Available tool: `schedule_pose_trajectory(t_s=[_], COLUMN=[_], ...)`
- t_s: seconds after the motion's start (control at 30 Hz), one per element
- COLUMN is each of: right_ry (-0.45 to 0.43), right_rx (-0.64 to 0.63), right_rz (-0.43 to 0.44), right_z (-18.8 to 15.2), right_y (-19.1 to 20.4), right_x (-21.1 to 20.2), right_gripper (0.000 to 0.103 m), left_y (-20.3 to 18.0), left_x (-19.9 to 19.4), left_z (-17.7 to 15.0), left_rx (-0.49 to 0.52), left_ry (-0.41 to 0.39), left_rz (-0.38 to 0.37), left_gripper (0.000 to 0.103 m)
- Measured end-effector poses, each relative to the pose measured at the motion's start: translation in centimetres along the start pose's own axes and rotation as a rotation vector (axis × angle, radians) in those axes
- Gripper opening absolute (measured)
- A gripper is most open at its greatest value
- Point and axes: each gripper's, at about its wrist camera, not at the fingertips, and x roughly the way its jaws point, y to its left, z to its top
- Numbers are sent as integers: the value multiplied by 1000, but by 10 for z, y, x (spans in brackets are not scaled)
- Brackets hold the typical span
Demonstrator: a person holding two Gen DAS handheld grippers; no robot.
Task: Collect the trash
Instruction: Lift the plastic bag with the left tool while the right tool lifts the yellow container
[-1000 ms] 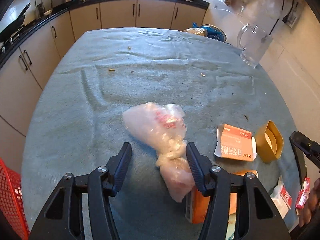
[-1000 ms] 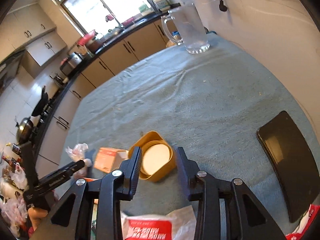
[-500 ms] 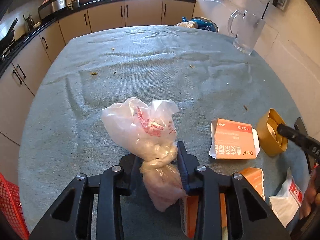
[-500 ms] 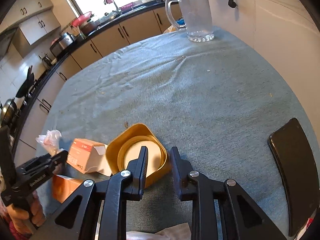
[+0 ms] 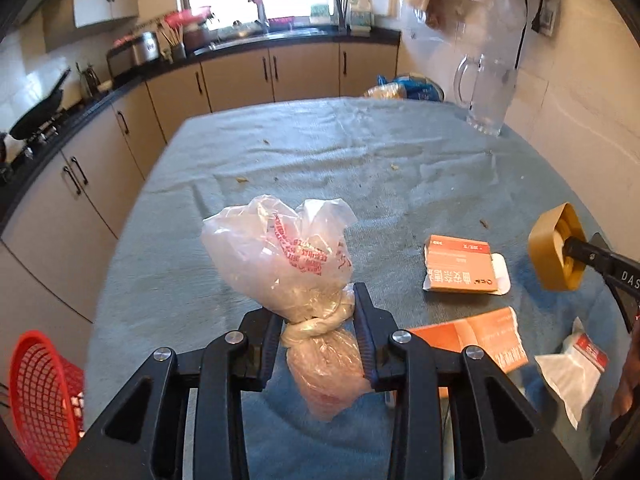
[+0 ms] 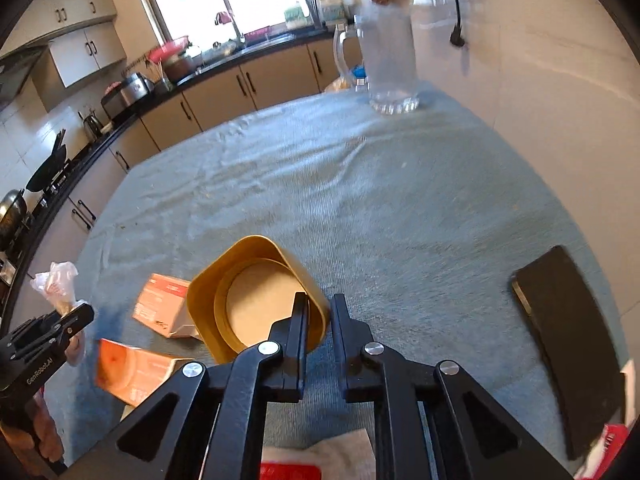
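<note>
My left gripper (image 5: pixel 316 312) is shut on the knotted neck of a clear plastic bag with red print (image 5: pixel 288 256) and holds it above the blue cloth. My right gripper (image 6: pixel 319 312) is shut on the rim of a yellow paper bowl (image 6: pixel 248 292), lifted and tilted off the table; the bowl also shows in the left wrist view (image 5: pixel 554 252). An orange carton (image 5: pixel 460 266), a torn orange box (image 5: pixel 480 338) and a white wrapper with red print (image 5: pixel 572 372) lie on the cloth.
A red mesh basket (image 5: pixel 40 396) stands on the floor at the left of the table. A glass pitcher (image 6: pixel 390 64) stands at the far right corner. A black phone (image 6: pixel 568 344) lies at the right edge. Kitchen cabinets (image 5: pixel 240 76) run behind.
My left gripper closed on the bag's neck and raised it. My right gripper closed on the bowl's rim and lifted it off the cloth.
</note>
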Motion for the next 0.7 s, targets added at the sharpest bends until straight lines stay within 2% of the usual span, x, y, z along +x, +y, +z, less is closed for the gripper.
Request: schedule_pose_trajectory(t_s=[0.1,0.3,0.7], right_ry=[-61,-146,-164], right_rx=[-50,-156,-243], right_rz=[-22,-67,-62], right_z=[-3,-18,-34], right_y=[15,50,82], right_x=[-24,-55,-67], right_gripper=[12,12,12], left_y=[3,6,13], left_x=[-20,-41,-55], left_z=[-6,-19,-37], left_rx=[-4,-3,0], left_ry=[-49,-79,-77], left_rz=[11,15,15], left_gripper=[33,33,33])
